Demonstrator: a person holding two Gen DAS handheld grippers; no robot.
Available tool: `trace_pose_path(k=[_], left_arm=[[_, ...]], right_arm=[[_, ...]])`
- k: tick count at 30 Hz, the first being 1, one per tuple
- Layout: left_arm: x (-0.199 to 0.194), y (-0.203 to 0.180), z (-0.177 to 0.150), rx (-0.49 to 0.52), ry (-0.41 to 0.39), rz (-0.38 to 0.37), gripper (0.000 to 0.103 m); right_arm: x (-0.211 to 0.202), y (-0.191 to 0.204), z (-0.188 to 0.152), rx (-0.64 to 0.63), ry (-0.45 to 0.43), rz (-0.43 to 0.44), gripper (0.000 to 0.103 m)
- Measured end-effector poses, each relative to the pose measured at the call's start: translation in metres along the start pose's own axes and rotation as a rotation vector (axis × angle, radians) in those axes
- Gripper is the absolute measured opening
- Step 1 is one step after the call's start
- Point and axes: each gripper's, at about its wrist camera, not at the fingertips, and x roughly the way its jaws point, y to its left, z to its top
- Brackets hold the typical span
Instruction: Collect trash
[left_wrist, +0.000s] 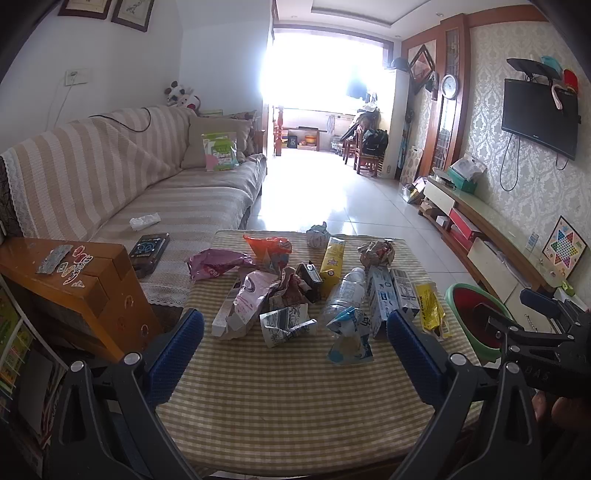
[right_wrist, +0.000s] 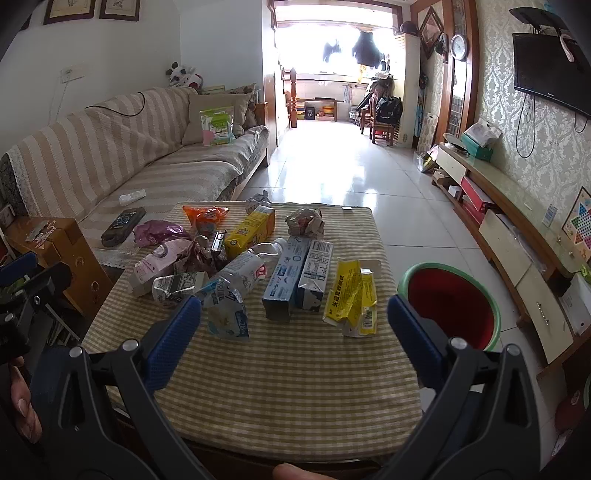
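Several pieces of trash lie on a checked tablecloth (left_wrist: 295, 387) (right_wrist: 295, 369): a crushed clear bottle (left_wrist: 343, 291) (right_wrist: 243, 271), a yellow carton (left_wrist: 331, 266) (right_wrist: 251, 230), a blue and white box (left_wrist: 384, 295) (right_wrist: 291, 280), a yellow wrapper (left_wrist: 430, 308) (right_wrist: 351, 295), a crumpled cup (left_wrist: 284, 325) (right_wrist: 173, 288), a pink packet (left_wrist: 247, 299) (right_wrist: 159, 264) and an orange wrapper (left_wrist: 267, 249) (right_wrist: 203, 216). A red bin with a green rim (left_wrist: 476, 317) (right_wrist: 450, 306) stands right of the table. My left gripper (left_wrist: 293, 343) is open and empty above the table's near half. My right gripper (right_wrist: 293, 328) is open and empty, also short of the trash.
A striped sofa (left_wrist: 147, 184) (right_wrist: 147, 158) stands to the left with a phone (left_wrist: 149, 251) and tissue on it. A wooden side table (left_wrist: 74, 288) is at the near left. A low TV cabinet (right_wrist: 517, 229) runs along the right wall. Tiled floor stretches beyond the table.
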Motion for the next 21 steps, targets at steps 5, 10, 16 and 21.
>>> trace_pose_path(k=[5, 10, 16, 21], left_arm=[[0.0018, 0.0035, 0.0028, -0.006, 0.008, -0.003, 0.095], [0.0012, 0.0042, 0.0037, -0.007, 0.013, -0.002, 0.095], [0.0011, 0.0045, 0.0042, -0.007, 0.013, -0.004, 0.095], [0.0006, 0.0042, 0.0038, -0.005, 0.015, -0.004, 0.095]], right_arm=[[-0.0007, -0.0013, 0.002, 0.005, -0.005, -0.006, 0.1], [-0.0013, -0.0018, 0.0023, 0.004, -0.006, -0.006, 0.1], [-0.0024, -0.0018, 0.0026, 0.003, -0.009, -0.009, 0.1], [-0.0021, -0.0019, 0.0019, 0.008, -0.007, -0.004, 0.1]])
